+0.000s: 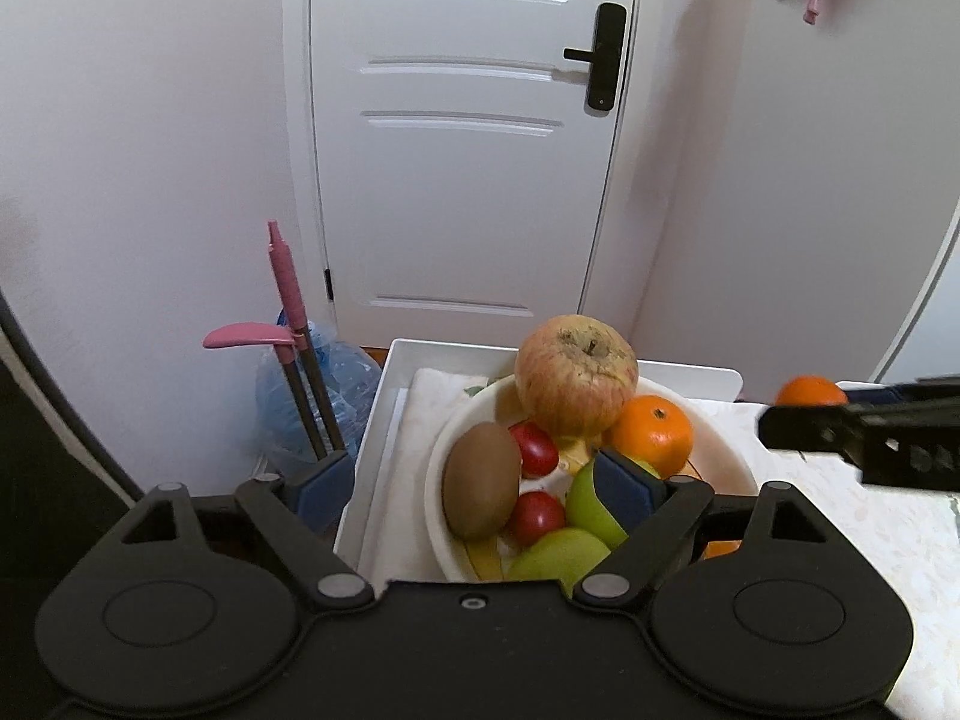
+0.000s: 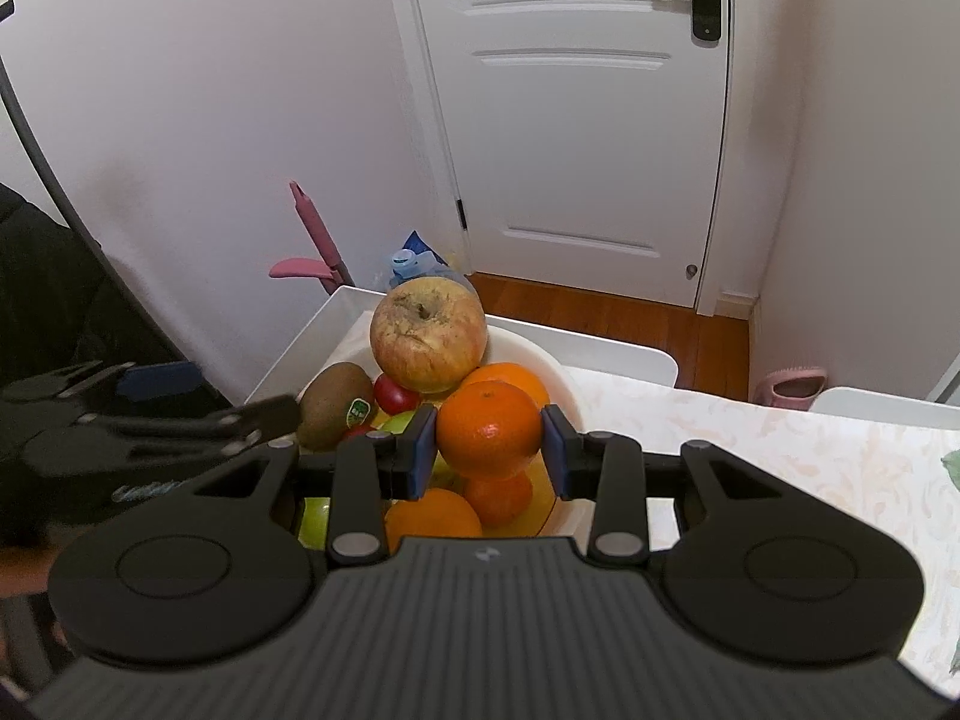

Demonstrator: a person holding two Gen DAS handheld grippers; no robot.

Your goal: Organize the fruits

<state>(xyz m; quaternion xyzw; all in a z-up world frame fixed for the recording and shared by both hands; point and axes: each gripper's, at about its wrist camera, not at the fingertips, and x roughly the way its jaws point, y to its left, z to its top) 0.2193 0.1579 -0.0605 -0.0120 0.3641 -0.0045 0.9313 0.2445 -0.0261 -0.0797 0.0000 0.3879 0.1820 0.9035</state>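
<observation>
Straight ahead stands a white panelled door point(image 1: 462, 138) with a black lever lock point(image 1: 603, 57), set in pale pinkish walls point(image 1: 138, 120). Below it runs reddish wooden flooring point(image 2: 600, 312).

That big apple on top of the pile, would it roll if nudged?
Probably: the apple is round and perched on other fruit above the bowl rim. Its wrinkled skin suggests softness, so it may bruise. It looks heavy.
</observation>
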